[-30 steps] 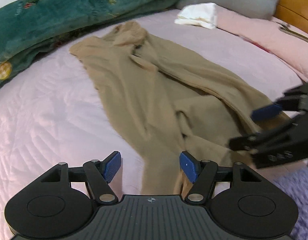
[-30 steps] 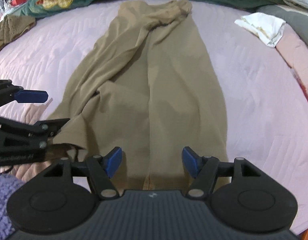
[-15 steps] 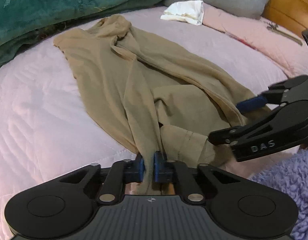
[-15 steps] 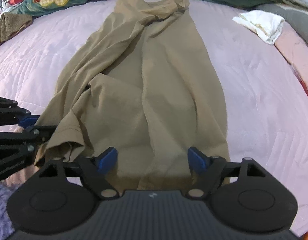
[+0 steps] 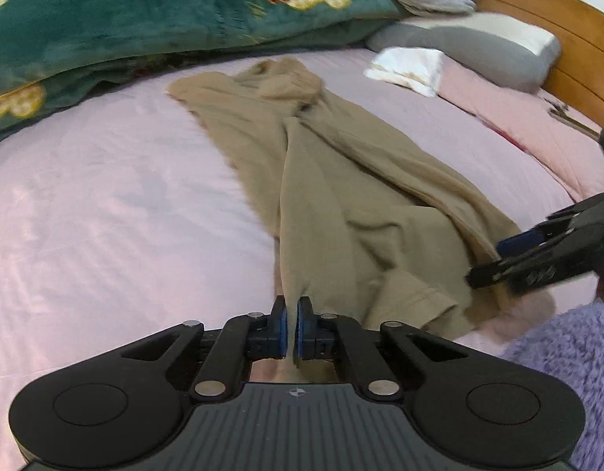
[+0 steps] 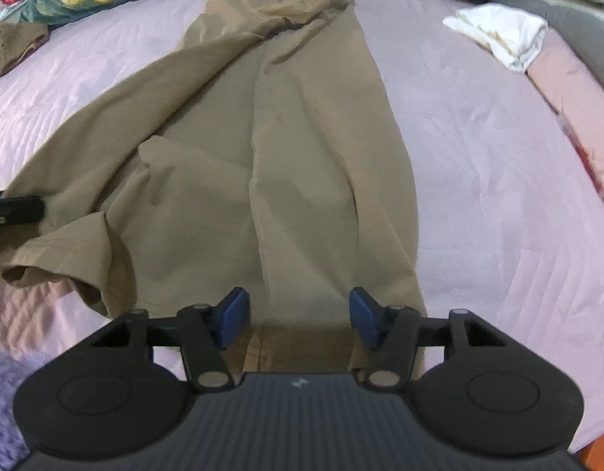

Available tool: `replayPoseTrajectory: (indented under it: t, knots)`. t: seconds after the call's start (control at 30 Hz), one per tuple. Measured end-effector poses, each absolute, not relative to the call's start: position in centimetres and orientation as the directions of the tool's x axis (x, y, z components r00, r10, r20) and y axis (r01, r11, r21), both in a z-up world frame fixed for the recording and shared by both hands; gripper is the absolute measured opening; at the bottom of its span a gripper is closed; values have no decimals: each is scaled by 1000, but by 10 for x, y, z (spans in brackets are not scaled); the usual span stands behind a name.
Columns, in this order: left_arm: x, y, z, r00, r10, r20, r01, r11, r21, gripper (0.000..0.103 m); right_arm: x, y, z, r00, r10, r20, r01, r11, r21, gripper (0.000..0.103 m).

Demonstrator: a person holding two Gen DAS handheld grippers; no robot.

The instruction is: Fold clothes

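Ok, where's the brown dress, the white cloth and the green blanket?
brown dress (image 6: 321, 165), right wrist view, on its flat middle.
white cloth (image 6: 502, 33), right wrist view, on the top of the folded pile.
green blanket (image 5: 153, 19), left wrist view, on its plain green upper part.

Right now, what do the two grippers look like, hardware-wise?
Same build on both: left gripper and right gripper are matte black, two linkage fingers with blue pads, silver pivot pins, round caps either side of a ribbed grey centre bearing a small white logo. No cables visible. Fuzzy lavender sleeve at the edge.
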State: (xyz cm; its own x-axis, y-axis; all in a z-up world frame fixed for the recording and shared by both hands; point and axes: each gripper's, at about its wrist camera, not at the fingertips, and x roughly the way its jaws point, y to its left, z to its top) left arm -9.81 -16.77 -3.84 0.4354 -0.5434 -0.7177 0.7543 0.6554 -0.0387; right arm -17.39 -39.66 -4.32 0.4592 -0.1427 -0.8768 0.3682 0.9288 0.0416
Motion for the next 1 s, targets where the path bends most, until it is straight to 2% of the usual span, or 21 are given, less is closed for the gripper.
replayPoseTrajectory:
  t: [0.07, 0.13, 0.27, 0.37, 0.5, 0.63, 0.7, 0.77, 0.87, 0.9, 0.93, 1.0]
  knots:
    - [-95, -155, -37, 435, -535, -724, 751, 660, -36, 5, -171, -404, -27, 499, -120, -858, 394, 914, 101, 65]
    - [-93, -147, -38, 423, -532, -733, 753, 656, -42, 5, -160, -411, -7, 544, -122, -830, 412, 901, 138, 76]
    - [-87, -149, -45, 404, -537, -741, 756, 651, -60, 5, -110, -432, 28, 639, -108, -762, 399, 893, 208, 82]
    - [-80, -160, -49, 385, -546, -744, 766, 639, -73, 7, -56, -448, 36, 664, -139, -734, 381, 908, 173, 83]
    - [-71, -177, -53, 346, -570, -745, 785, 611, -102, 21, 13, -478, 25, 684, -120, -720, 370, 907, 201, 84]
    - [-72, -196, -57, 346, -564, -750, 802, 593, -76, 47, 63, -505, -1, 680, -132, -722, 405, 888, 219, 84]
    - [-72, -200, -59, 346, -566, -748, 802, 593, -77, 54, 81, -513, -15, 674, -141, -725, 413, 885, 212, 84]
    - [-70, -203, -60, 343, -567, -749, 799, 595, -85, 55, 95, -518, -26, 665, -137, -735, 408, 890, 203, 83]
    - [-71, -208, -62, 348, -564, -749, 804, 591, -72, 55, 110, -519, -41, 637, -144, -757, 393, 906, 158, 72]
    - [-70, -208, -63, 349, -563, -749, 806, 588, -67, 53, 114, -518, -46, 625, -150, -766, 387, 912, 137, 49]
    - [-70, -209, -63, 350, -563, -749, 807, 587, -64, 52, 119, -518, -51, 613, -157, -775, 380, 918, 115, 30]
    - [-70, -207, -63, 357, -567, -743, 802, 594, -68, 47, 120, -515, -56, 616, -152, -773, 366, 924, 109, 19]
